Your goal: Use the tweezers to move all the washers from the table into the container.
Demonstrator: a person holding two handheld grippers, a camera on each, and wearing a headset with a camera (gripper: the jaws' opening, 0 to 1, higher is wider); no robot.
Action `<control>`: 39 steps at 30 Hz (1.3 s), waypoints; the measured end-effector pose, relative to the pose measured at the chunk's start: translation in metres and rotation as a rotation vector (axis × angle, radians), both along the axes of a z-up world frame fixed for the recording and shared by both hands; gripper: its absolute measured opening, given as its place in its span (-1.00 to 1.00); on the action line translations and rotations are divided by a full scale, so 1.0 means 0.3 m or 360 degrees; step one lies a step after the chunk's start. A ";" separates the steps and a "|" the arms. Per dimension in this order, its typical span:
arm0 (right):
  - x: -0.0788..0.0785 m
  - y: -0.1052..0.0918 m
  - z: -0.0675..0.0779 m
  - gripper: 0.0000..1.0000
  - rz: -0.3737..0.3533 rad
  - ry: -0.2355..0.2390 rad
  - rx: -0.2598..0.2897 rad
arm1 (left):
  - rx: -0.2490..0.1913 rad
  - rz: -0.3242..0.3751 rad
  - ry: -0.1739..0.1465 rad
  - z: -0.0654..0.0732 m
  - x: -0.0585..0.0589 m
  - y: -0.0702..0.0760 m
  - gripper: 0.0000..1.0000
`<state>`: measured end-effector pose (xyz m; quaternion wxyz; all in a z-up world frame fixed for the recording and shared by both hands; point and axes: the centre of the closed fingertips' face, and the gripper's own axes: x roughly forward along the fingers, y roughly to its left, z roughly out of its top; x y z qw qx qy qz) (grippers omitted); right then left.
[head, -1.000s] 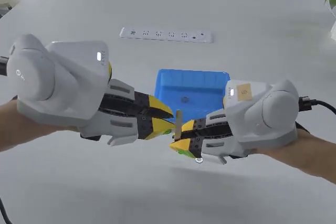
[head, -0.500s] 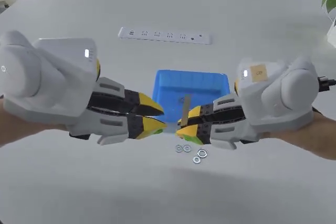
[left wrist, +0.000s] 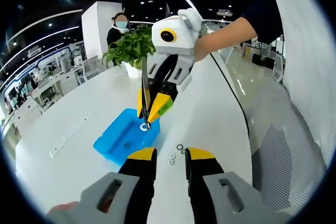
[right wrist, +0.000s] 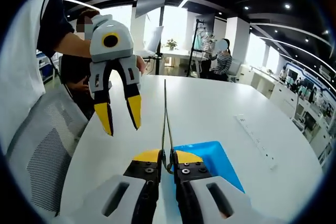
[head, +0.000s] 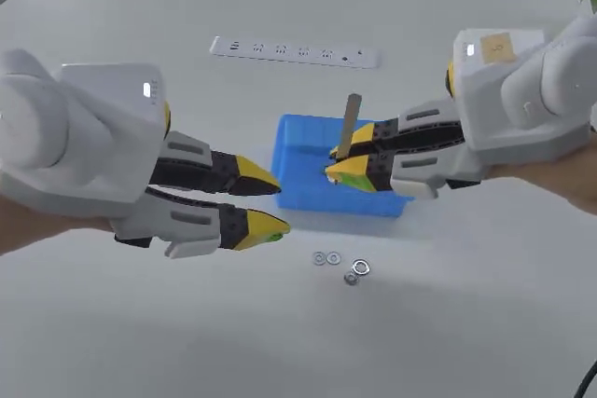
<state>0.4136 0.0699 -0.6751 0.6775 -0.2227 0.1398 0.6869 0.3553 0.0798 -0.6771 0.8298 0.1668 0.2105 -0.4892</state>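
L claw (head: 268, 200): jaws apart, nothing in them. Hangs above the surface (head: 140, 342) left of the work, tips aimed twd the container (head: 297, 182).
Washers (head: 340, 266): small cluster, four by my count, lying flat & close together. They sit just off the container's near-edge side.
Container spot: blue tray, mid-surface. Power strip (head: 294, 53) lies well beyond it, twd the far edge.
Tweezers (head: 351, 123): roughly upright, pinched btw the jaws of the R claw (head: 341, 165), tips down over the blue tray.
Ring (left wrist: 144, 127): in the left gripper view a washer-like ring sits right at the tweezer tips, over the blue. Held, or already lying in the tray? Can't tell.
R claw state: clamped on the tweezers partway along their length, above the container.
Step (my read): drop-off of one washer. The cluster isn't moved yet, so most of the job is left.
How to do it well: get the tips inside the walls & low before easing the squeeze, so the washer doesn't bounce over the rim. Ease only enough to free it w/o letting the tweezers slip in the claw.
Next pick (advice): go for an outer washer of the cluster, tips low & shallow across its edge, L claw kept clear.
Risk: thin flat washers prob skid on the smooth surface, & too hard a pinch may flick one away.
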 end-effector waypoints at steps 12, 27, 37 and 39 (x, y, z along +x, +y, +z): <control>0.141 0.001 -0.001 -0.81 -0.0104 -0.0024 0.0031 | -0.0019 0.0028 0.0028 -0.017 0.009 0.013 -0.29; 0.256 -0.024 -0.149 -0.81 -0.0188 0.0003 -0.0043 | -0.0014 0.0163 0.0126 -0.082 0.013 0.074 0.23; 0.272 0.002 -0.261 -0.81 -0.0177 -0.0014 -0.0112 | 0.0025 0.0254 0.0182 -0.118 0.019 0.106 0.36; 0.273 0.004 -0.278 -0.81 -0.0170 -0.0015 -0.0123 | 0.0031 0.0273 0.0188 -0.120 0.022 0.109 0.42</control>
